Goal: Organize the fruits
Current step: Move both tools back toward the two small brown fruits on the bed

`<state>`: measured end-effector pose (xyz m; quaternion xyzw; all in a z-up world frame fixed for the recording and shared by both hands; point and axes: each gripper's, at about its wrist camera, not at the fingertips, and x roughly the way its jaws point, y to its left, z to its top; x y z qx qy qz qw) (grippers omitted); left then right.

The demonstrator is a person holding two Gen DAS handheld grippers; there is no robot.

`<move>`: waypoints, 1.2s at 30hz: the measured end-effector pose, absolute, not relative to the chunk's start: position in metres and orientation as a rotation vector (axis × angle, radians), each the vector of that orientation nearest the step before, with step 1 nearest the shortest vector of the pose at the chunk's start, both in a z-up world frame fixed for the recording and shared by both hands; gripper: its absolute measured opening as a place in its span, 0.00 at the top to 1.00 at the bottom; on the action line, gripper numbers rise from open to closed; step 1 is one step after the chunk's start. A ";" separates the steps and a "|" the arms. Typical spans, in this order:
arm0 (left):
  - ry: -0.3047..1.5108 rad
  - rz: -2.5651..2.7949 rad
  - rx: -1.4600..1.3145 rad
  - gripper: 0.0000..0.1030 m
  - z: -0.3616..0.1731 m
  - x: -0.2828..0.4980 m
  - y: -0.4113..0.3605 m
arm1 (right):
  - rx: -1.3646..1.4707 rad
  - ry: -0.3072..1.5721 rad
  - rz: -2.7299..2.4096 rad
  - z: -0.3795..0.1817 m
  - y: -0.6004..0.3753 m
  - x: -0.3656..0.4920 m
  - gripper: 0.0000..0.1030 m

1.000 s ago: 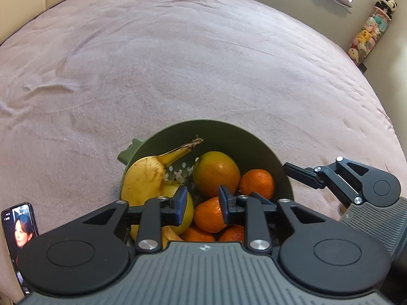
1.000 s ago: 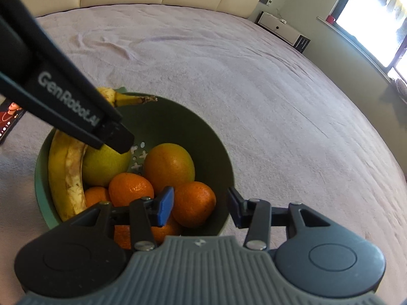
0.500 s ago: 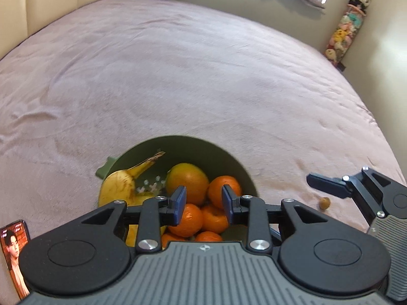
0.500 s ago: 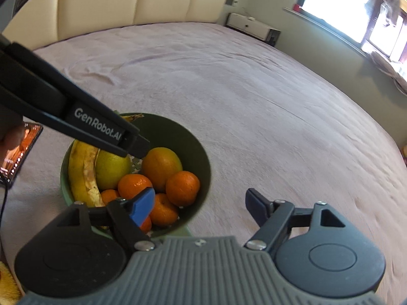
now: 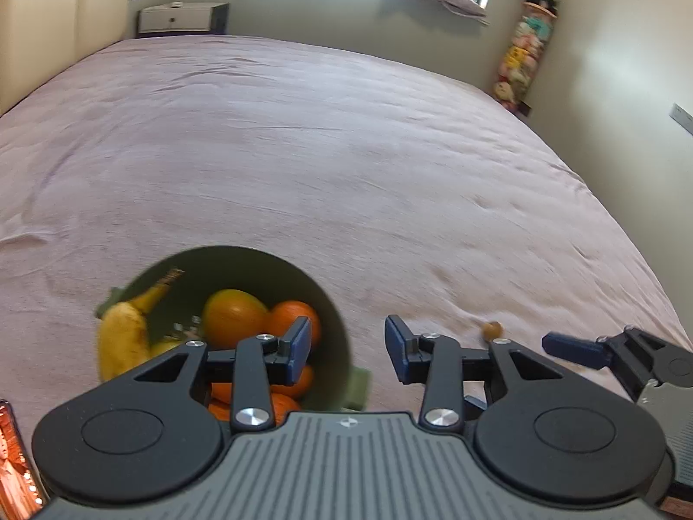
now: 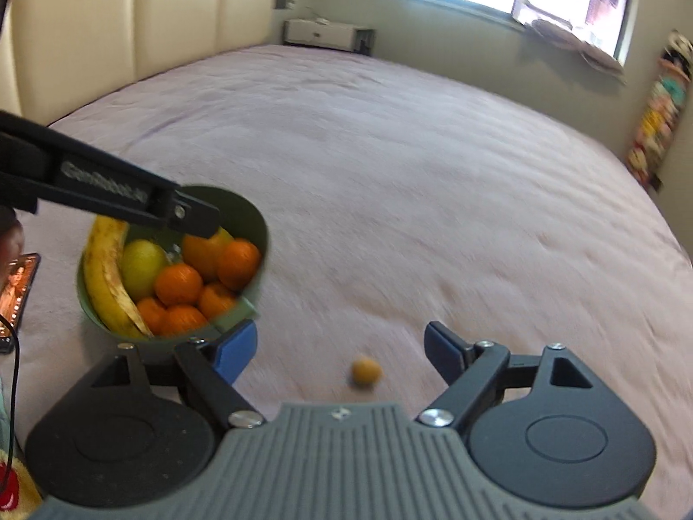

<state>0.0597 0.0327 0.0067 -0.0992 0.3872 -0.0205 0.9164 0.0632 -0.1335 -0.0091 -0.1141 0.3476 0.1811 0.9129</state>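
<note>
A green bowl [image 5: 329, 303] [image 6: 255, 221] sits on the pink bed. It holds a banana [image 5: 123, 338] [image 6: 104, 277], a yellow-green fruit [image 6: 140, 266], a large orange [image 5: 231, 316] and several small oranges [image 6: 179, 284]. A small round brownish fruit [image 6: 366, 371] [image 5: 492, 328] lies alone on the bed right of the bowl. My left gripper [image 5: 348, 349] is open and empty above the bowl's right rim. My right gripper [image 6: 340, 349] is open and empty, with the small fruit just ahead between its fingers.
A phone [image 6: 19, 288] [image 5: 15, 459] with a lit screen lies left of the bowl. The pink bedspread [image 5: 325, 151] stretches wide ahead. A cream headboard [image 6: 130, 17], a white nightstand [image 6: 325, 34] and a stack of plush toys [image 5: 528, 43] stand at the room's edges.
Both grippers have pulled back and risen away from the bowl, and both have opened wider. The right gripper has swung right, bringing the small loose fruit into view.
</note>
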 end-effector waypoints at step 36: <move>0.866 -0.192 0.029 0.50 -0.093 0.098 -0.075 | -0.083 0.800 0.168 -0.060 -0.238 0.114 0.57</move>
